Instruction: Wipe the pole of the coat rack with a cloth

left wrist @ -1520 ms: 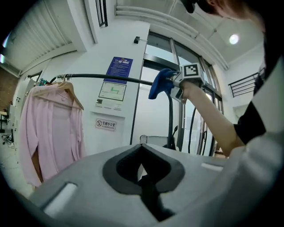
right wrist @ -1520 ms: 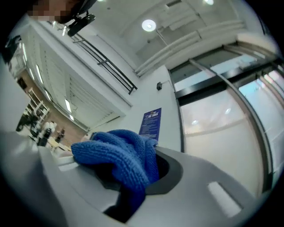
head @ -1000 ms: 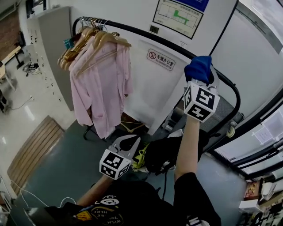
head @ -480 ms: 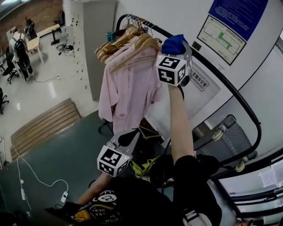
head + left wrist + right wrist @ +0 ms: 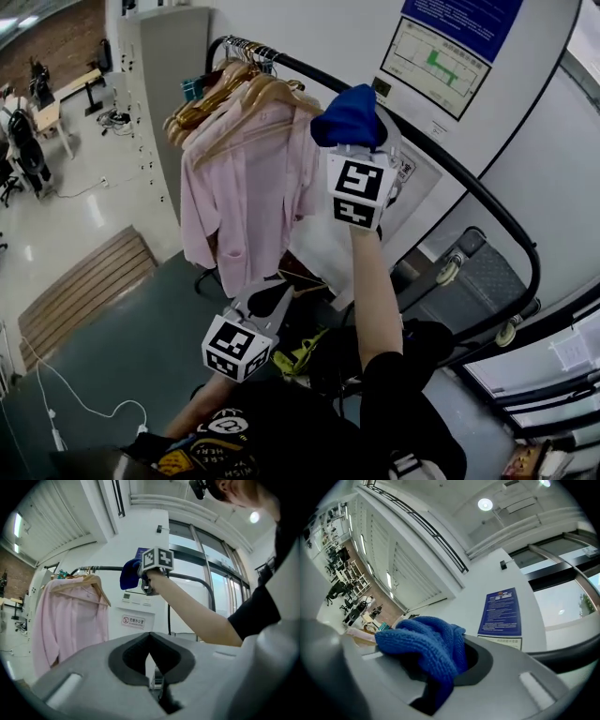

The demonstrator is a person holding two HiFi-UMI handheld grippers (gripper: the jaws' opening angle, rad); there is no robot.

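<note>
The black pole of the coat rack [image 5: 469, 183] arcs from the hangers at upper left down to the right. My right gripper [image 5: 361, 141] is raised to the pole and is shut on a blue cloth [image 5: 349, 114], which rests against the pole beside the wooden hangers [image 5: 246, 94]. In the right gripper view the blue cloth [image 5: 429, 646] bulges out between the jaws, and the pole [image 5: 567, 651] runs off to the right. My left gripper [image 5: 267, 302] hangs low by the person's body, jaws shut with nothing in them; the left gripper view shows the cloth [image 5: 130, 573] on the pole [image 5: 190, 577].
A pink shirt [image 5: 246, 192] hangs on the rack at the left end. A white wall with a sign [image 5: 441, 56] stands right behind the pole. Grey lockers [image 5: 164, 84] stand at the left, and a wooden slatted platform [image 5: 80, 291] lies on the floor.
My right gripper has slid the cloth along the pole from its right bend leftward to beside the hangers. The left gripper has stayed low.
</note>
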